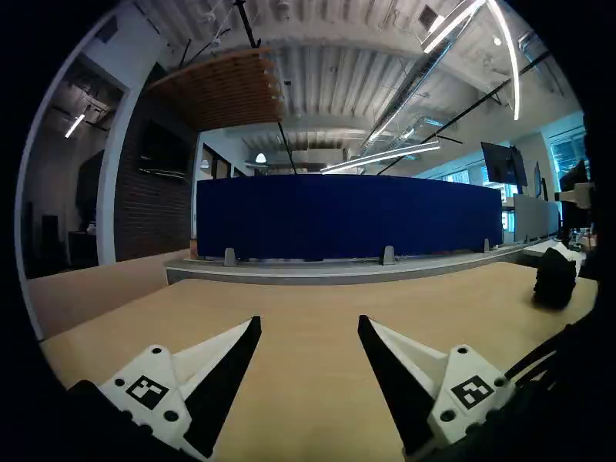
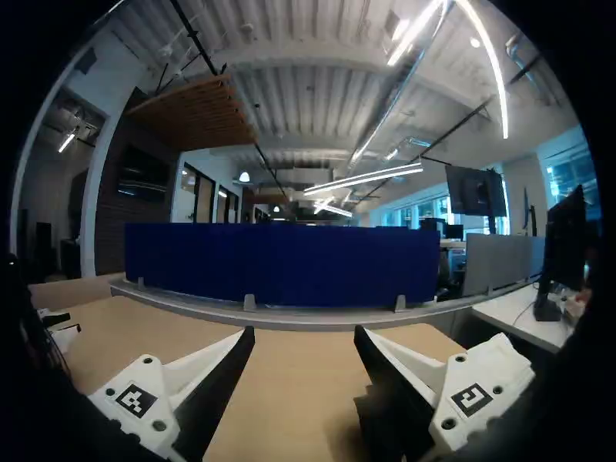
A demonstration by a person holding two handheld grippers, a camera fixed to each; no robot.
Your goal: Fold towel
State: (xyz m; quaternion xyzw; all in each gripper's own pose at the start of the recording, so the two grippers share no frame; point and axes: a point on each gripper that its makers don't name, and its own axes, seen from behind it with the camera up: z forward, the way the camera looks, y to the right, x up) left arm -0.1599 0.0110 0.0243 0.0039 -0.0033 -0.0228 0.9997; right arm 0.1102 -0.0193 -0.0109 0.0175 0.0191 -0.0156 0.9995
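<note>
The left gripper is hovering low over a pale wooden counter, its two black-faced fingers standing well apart and released, with bare counter showing in the gap between them. A blue partition is running along the counter's far edge. Near the counter's far right corner, a dark, bunched lump is sitting on the wood with something white just behind it. It may be the towel, but it is too small and dark to tell. A monitor is hanging beyond the partition's right end. In the right gripper view, the right gripper is likewise hanging over the counter with its fingers spread wide and gripping nothing. A dark patch with a stepped outline is lying on the counter just beside and under the finger on the view's right side. Whether it is cloth or shadow cannot be told. The blue partition is again closing off the far edge, and a second, white desk carrying a dark screen is standing past the counter's right edge.
</note>
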